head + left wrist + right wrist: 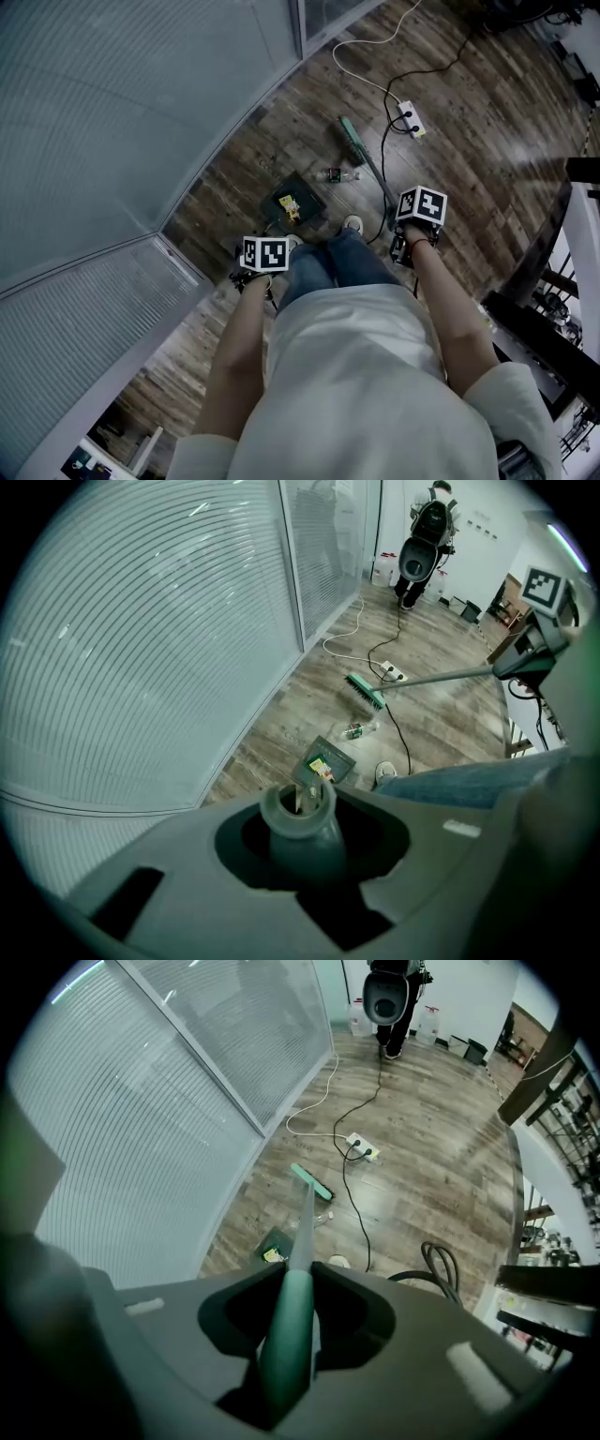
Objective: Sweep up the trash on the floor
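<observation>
The person stands on a dark wood-plank floor [478, 159], beside a glass partition [122, 112] lined with fine horizontal blinds. The left gripper [300, 831] is clamped on the dustpan [339, 753]: its jaws are closed around the thick grey handle, whose rounded, hollow top end [298, 808] pokes up between them. The square, dark pan sits flat on the planks by the person's shoe [352, 223], and a crumpled yellow wrapper [319, 767] lies in it.

The right gripper [289, 1327] is closed on the broom [302, 1230], the smooth green grip of the shaft wedged between its jaws. From there a slim pale pole runs down and away to the long, narrow green brush head [312, 1183], which rests on the floor beyond the dustpan.

Between the brush head and the pan lies a clear plastic bottle [337, 174] on its side — apart from both, loose on the planks, not in the pan.

Farther out there is a white power strip [412, 120], with a thin white cable [361, 42] curling off towards the partition and a black one [386, 155] trailing back towards the person's feet.
</observation>
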The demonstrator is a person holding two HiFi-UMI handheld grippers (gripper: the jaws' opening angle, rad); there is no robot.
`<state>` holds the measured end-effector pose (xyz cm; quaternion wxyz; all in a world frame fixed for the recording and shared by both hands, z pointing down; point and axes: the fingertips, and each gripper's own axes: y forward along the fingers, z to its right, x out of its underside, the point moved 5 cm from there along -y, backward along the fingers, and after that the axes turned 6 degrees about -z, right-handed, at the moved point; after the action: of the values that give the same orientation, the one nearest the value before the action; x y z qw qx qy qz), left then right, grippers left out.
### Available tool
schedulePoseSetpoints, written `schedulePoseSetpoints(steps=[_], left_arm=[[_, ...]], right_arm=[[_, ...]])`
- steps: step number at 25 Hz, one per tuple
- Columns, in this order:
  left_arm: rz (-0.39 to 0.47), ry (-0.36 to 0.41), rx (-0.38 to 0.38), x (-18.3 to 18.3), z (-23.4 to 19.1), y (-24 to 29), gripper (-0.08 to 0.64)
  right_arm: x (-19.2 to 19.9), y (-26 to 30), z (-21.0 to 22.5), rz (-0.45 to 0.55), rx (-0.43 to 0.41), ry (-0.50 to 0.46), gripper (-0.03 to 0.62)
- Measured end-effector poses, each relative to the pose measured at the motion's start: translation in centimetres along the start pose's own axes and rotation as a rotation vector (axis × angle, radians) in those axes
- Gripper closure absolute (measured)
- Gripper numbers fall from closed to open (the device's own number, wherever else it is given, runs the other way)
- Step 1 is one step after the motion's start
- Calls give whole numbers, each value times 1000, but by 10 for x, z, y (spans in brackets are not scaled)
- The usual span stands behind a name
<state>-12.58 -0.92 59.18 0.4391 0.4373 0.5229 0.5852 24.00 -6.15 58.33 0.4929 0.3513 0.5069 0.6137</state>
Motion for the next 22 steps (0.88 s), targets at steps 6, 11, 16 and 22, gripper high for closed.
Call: schedulePoseSetpoints(steps=[6,11,16,22], left_arm=[[-3,-7,1,-4,14,-2,468],[-5,-22,17,-6,23,-1,468],[-9,-33,28,-11,37,-1,468],[-19,-35,16,-18,41,1,468]], right_arm=[[-18,9,10,-34,67,-78,495],[-24,22,8,-76,98,-147,495],[-25,29,8,-121,124,-207,495],[-20,35,6,-179,168,-310,495]])
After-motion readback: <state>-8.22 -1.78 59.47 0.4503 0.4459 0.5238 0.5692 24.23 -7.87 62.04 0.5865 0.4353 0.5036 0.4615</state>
